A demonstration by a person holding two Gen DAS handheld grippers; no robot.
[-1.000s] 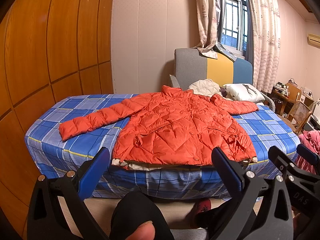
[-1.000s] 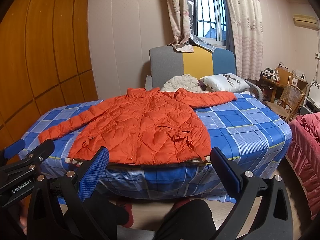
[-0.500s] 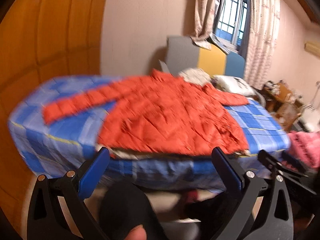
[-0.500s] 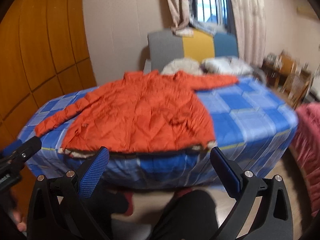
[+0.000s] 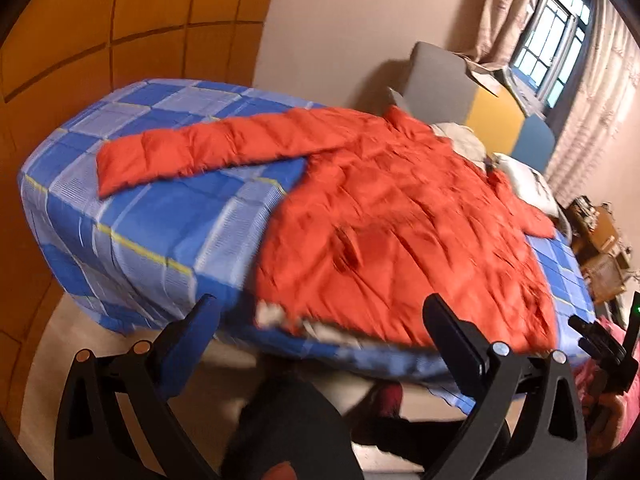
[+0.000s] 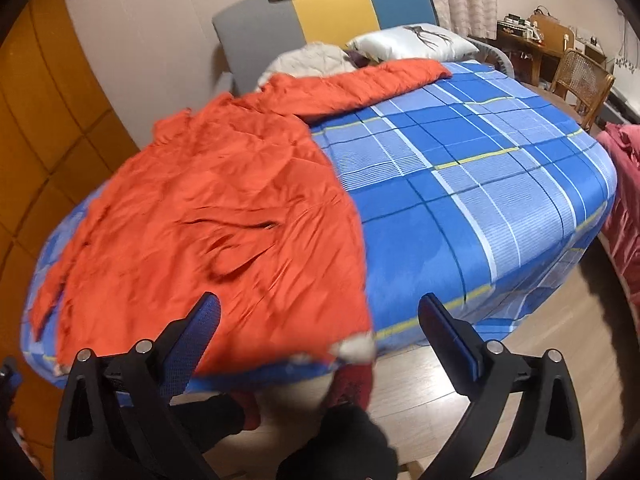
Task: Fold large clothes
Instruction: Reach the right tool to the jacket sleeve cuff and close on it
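Note:
An orange puffer jacket [image 5: 400,216] lies spread flat on a bed with a blue checked sheet [image 5: 160,216], both sleeves stretched out sideways. It also shows in the right wrist view [image 6: 224,216]. My left gripper [image 5: 320,320] is open and empty, just short of the jacket's hem at the bed's front edge. My right gripper [image 6: 320,312] is open and empty, near the hem's right corner [image 6: 352,348]. The right gripper's tip shows at the far right of the left wrist view [image 5: 600,344].
A grey, yellow and blue headboard [image 6: 320,12], a white pillow [image 6: 412,40] and a cream garment [image 6: 312,60] lie at the bed's far end. A wooden wall [image 5: 100,20] is on the left. A wicker chair [image 6: 580,80], desk and pink bedding [image 6: 624,200] stand right.
Both grippers have moved forward and tilted down toward the bed's front edge, so the jacket's hem now sits close to the fingers. The jaws stay open. The jacket has not moved.

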